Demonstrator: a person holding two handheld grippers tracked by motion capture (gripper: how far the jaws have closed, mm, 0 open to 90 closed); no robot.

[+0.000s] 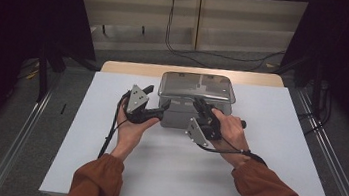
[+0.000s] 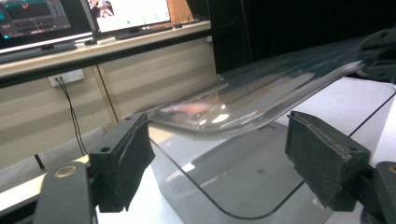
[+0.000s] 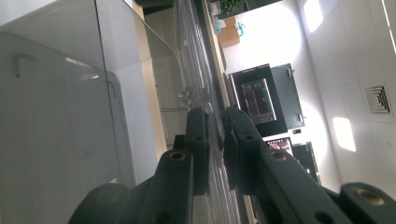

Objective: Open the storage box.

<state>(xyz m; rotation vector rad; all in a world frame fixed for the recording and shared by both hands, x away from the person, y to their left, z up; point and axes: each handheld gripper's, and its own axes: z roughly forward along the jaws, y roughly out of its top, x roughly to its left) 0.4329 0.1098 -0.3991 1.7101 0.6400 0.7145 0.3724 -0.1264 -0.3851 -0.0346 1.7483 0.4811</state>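
A clear plastic box (image 1: 176, 116) stands at the middle of the white table top (image 1: 107, 135), with a shiny clear lid (image 1: 197, 86) over it. My right gripper (image 1: 199, 104) is shut on the lid's near rim; in the right gripper view its jaws pinch the thin lid edge (image 3: 215, 116) beside the box wall (image 3: 56, 116). My left gripper (image 1: 157, 98) is open at the box's left front corner. In the left gripper view, the left gripper (image 2: 219, 158) has its pads either side of the box corner (image 2: 233, 186), touching nothing, and the lid (image 2: 261, 93) slants above the wall.
The white top lies on a wooden table (image 1: 131, 66) whose far edge shows behind the box. Black curtains flank both sides. Cables (image 1: 178, 48) run along the floor beyond. A bench with monitors (image 2: 126, 14) stands farther off.
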